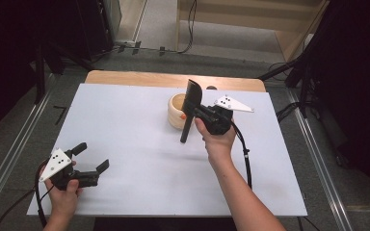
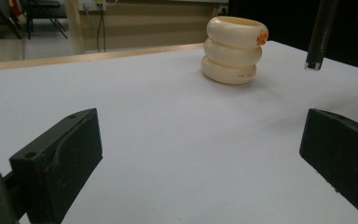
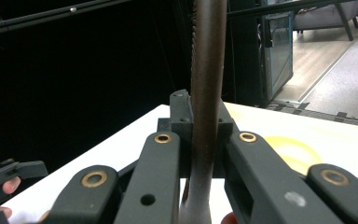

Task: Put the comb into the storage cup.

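The white surface lay in front of me, its bare wooden edge showing along the far side. Both my forearms came in from the near side, the right one reaching well out over the middle, the left staying back at the near left corner.

Toward the far middle stood the cream holder, a squat pot shaped like three stacked rings, with a small orange spot on its rim; in the left gripper view it sat upright with open white surface between it and me.

My right gripper was just beside that holder, on its right, held up off the surface. Its jaws were pressed together on the black spatula, pinching the handle partway along. The spatula hung nearly upright, blade end up above the holder's rim and the handle's free end pointing down, just clear of the surface. In the right gripper view the dark handle ran straight up between my closed jaws.

My left gripper rested low at the near left, well apart from the holder and spatula. Its jaws were spread wide with nothing between them but bare surface.
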A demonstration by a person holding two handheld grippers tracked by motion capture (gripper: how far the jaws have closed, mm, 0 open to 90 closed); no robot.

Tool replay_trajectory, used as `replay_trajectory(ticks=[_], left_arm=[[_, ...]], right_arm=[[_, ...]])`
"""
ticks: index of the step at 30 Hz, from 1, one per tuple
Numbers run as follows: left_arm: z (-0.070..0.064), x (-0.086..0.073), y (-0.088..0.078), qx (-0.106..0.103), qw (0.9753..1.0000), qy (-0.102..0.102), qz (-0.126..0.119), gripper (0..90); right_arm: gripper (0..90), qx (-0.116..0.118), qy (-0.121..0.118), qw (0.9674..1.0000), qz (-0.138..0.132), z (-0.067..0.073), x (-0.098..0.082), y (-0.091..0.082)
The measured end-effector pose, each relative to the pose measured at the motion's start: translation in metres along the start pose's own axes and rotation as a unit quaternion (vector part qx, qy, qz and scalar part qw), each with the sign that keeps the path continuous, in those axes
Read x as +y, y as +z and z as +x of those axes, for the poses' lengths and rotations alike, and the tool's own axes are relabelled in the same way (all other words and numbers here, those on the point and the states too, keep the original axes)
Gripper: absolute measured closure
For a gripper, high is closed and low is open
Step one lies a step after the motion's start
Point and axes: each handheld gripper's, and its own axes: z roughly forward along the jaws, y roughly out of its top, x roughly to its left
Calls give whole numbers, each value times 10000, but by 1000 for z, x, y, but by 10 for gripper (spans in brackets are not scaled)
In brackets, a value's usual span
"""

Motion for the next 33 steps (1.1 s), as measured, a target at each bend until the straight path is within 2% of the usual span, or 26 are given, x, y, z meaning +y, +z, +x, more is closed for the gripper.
replay_trajectory(ticks=[5,12,17,33], left_arm=[[4,-3,-6,-10,10000,29,25,0],[7,-5,-8,-1,10000,-17,-13,0],[4,-7,-5,6,9999,119,73,0],[7,-8,-7,-23,10000,-14,1,0]], right_arm=[[838,56,92,9999,-33,-3,4,2],[838,5,33,10000,-86,-5,10,4],[838,-101,43,9999,-111,-6,15,5],[838,-224,35,9995,-201,-16,27,5]])
